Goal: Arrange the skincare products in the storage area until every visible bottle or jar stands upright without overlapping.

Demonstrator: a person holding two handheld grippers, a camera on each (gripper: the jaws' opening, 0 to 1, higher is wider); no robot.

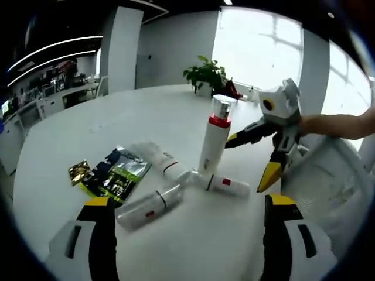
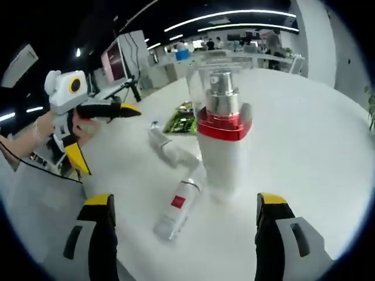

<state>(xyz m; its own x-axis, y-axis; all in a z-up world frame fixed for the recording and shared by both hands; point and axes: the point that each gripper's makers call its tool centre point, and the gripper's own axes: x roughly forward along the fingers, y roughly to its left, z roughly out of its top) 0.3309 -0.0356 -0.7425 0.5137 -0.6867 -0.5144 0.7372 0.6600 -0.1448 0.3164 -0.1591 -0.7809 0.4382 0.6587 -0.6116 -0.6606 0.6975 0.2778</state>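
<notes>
A tall white bottle (image 1: 214, 137) with a red band and silver pump stands upright on the white table (image 1: 117, 117). Around its base lie two small white bottles with red labels (image 1: 149, 208) (image 1: 225, 184) and a white tube (image 1: 158, 159). My left gripper (image 1: 190, 240) is open, short of the lying bottles. My right gripper (image 1: 249, 161) comes in from the right, open, its jaws beside the upright bottle and apart from it. In the right gripper view the upright bottle (image 2: 222, 140) is close ahead of my open right gripper (image 2: 187, 234), with a lying bottle (image 2: 176, 211), the tube (image 2: 167, 146) and the left gripper (image 2: 105, 136).
Green and black sachets (image 1: 114, 172) and a small gold packet (image 1: 79, 171) lie left of the bottles. A potted plant (image 1: 205, 73) stands at the table's far edge. A white chair (image 1: 328, 175) is at the right. Desks and people are far off in the office.
</notes>
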